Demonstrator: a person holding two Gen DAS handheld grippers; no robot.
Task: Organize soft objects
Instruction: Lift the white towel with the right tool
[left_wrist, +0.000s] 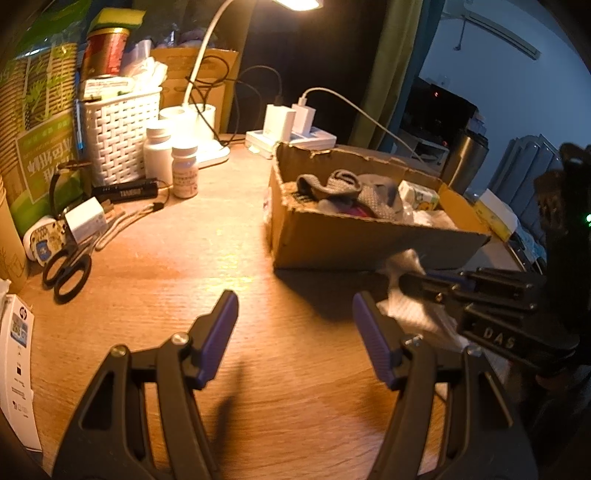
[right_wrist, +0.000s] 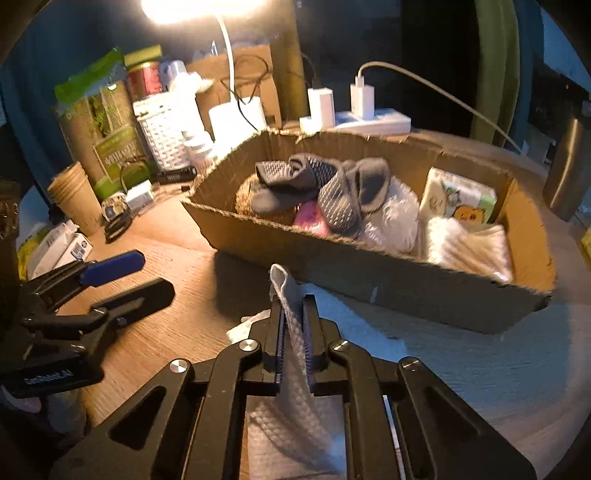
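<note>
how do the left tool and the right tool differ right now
The left tool stands open with nothing between its pads; the right tool is shut on the white cloth. The left one is over bare wooden desk; the right one is over the cloth, nearer the cardboard box. Both are black with blue pads.

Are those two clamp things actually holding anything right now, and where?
The right hand-held gripper pinches a fold of the white cloth near its raised edge. The left hand-held gripper is open, holding nothing.
</note>
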